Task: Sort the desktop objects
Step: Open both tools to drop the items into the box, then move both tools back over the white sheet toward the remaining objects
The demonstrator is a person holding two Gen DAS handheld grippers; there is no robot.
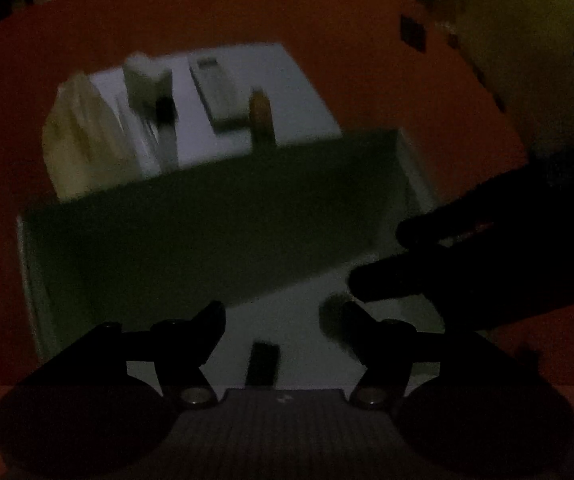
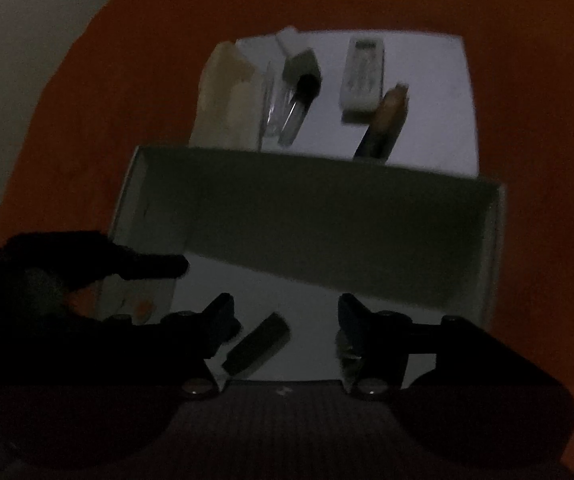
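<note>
While both claws hover over the white box (image 2: 491,240), each stands spread open with nothing between its fingers. The left claw (image 1: 283,312) and the right claw (image 2: 285,306) both look down at a small dark block (image 2: 257,344) lying on the box floor, near the right claw's left finger. Beyond the box, on a white sheet (image 2: 439,92) over the orange worktop (image 2: 527,80), lie a white remote (image 2: 363,80), a yellowish packet (image 2: 227,96) and a brown-tipped stick (image 2: 383,120), all dim and blurred.

Dim blurred frames, small dark object (image 2: 257,344) in box (image 2: 327,208) unidentifiable, items beyond smeared
</note>
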